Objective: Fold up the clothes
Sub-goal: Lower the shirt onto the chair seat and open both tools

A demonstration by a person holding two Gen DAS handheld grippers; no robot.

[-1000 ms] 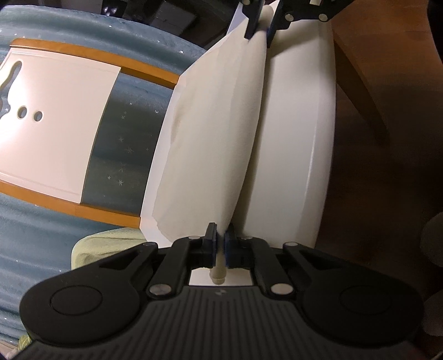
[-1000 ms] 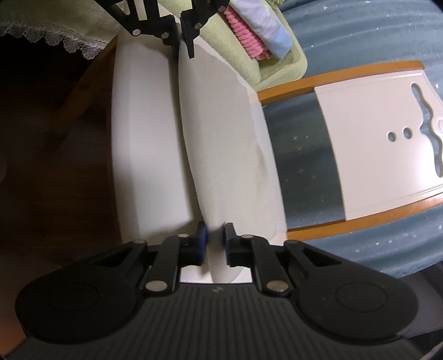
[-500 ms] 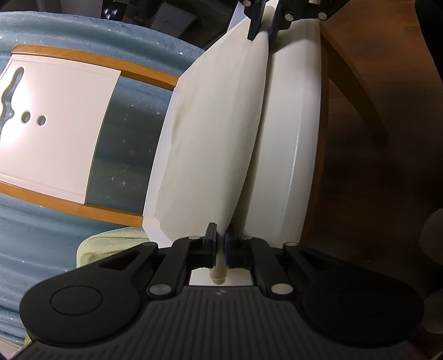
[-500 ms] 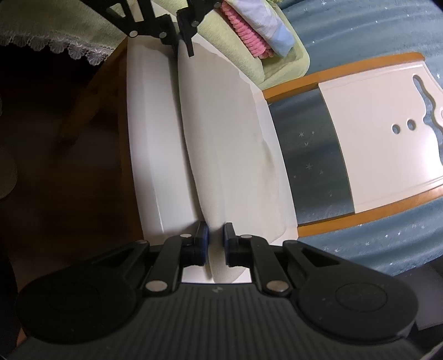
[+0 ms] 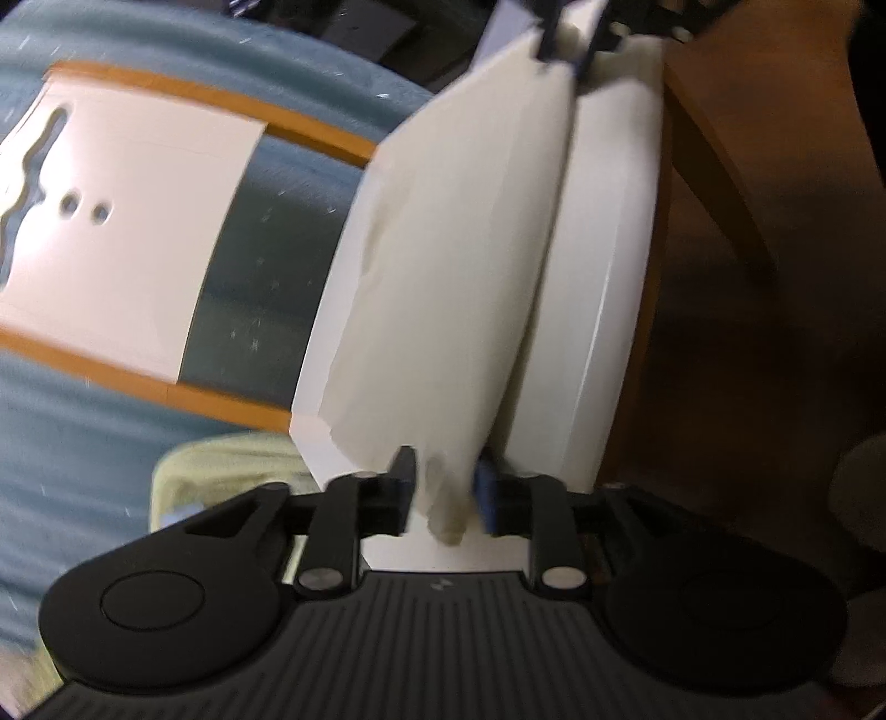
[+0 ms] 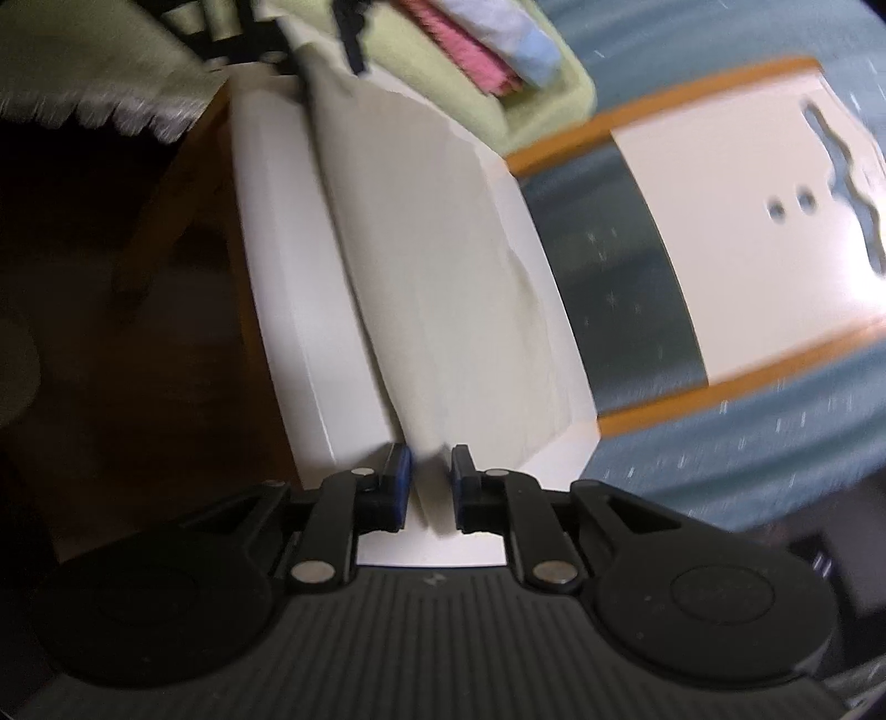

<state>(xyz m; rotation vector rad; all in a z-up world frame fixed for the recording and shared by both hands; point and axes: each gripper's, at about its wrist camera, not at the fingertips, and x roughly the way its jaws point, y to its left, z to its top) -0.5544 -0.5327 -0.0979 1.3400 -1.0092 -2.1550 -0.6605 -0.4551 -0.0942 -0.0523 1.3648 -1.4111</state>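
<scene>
The left gripper (image 5: 443, 493), just opened, is releasing the soft, light cream cloth (image 5: 443, 277), while the right gripper (image 6: 429, 482) is loosening on its edge.

cloth (image 5: 454, 277) lies on chair seat (image 5: 598, 310), beside folded pile (image 6: 498, 50).

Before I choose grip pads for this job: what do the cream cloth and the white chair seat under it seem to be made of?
The cream cloth looks like thin matte woven fabric, perhaps cotton: it drapes, creases softly and shows a loose edge. The white chair seat looks rigid, with smooth glossy paint or plastic; a bright highlight runs along its rounded rim. Its orange-brown frame looks like wood.
</scene>
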